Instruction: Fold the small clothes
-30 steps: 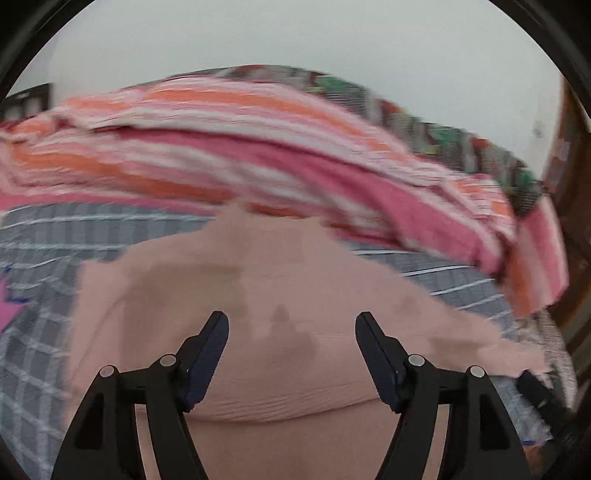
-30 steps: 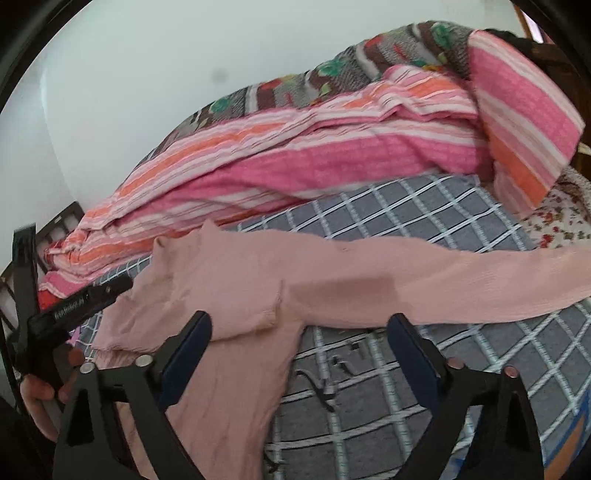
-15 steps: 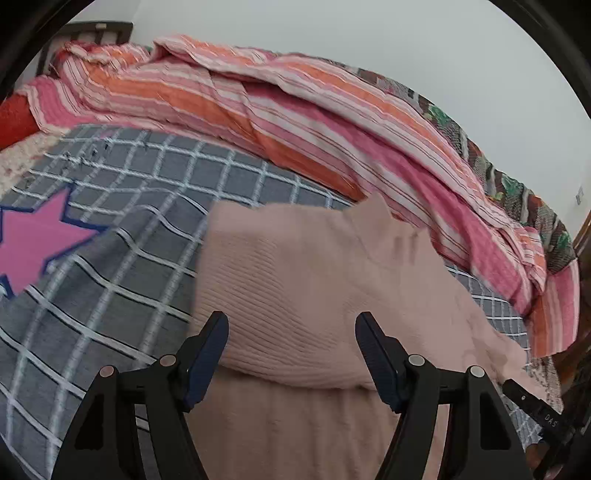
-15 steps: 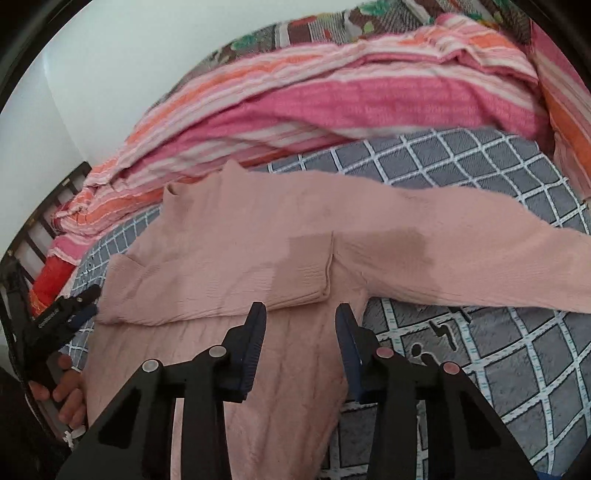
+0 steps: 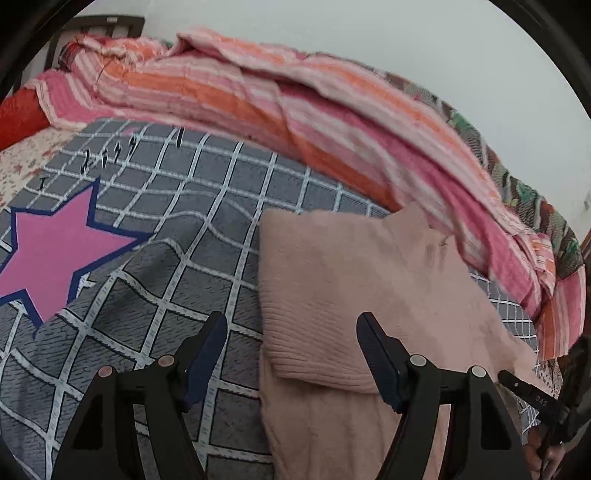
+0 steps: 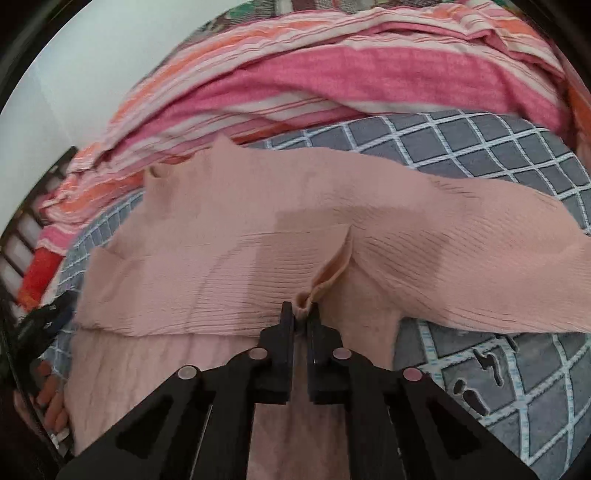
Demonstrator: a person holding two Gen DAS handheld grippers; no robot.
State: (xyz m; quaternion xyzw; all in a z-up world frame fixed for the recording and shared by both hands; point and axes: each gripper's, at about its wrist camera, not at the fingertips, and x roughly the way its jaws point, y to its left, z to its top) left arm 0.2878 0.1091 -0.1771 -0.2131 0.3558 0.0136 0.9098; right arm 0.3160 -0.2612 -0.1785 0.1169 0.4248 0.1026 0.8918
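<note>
A pale pink ribbed sweater (image 5: 351,288) lies flat on the grey checked bedspread (image 5: 184,229). One sleeve is folded across its chest, and the other sleeve (image 6: 480,258) stretches out to the right. My right gripper (image 6: 301,308) is shut on a small pinched ridge of the sweater (image 6: 221,258), near the cuff end of the folded sleeve. My left gripper (image 5: 291,321) is open and hovers over the sweater's left edge. One finger is above the bedspread and the other above the knit, and nothing is held.
A pink and orange striped blanket (image 5: 332,122) is heaped along the far side of the bed against a white wall. A pink star (image 5: 55,251) is printed on the bedspread to the left. A dark headboard (image 5: 103,26) and a red pillow (image 5: 18,118) sit at the far left.
My right gripper came down and its jaws closed from wide open onto a fold of the sweater. My left gripper slid left from over the sweater's middle to its left edge, staying open.
</note>
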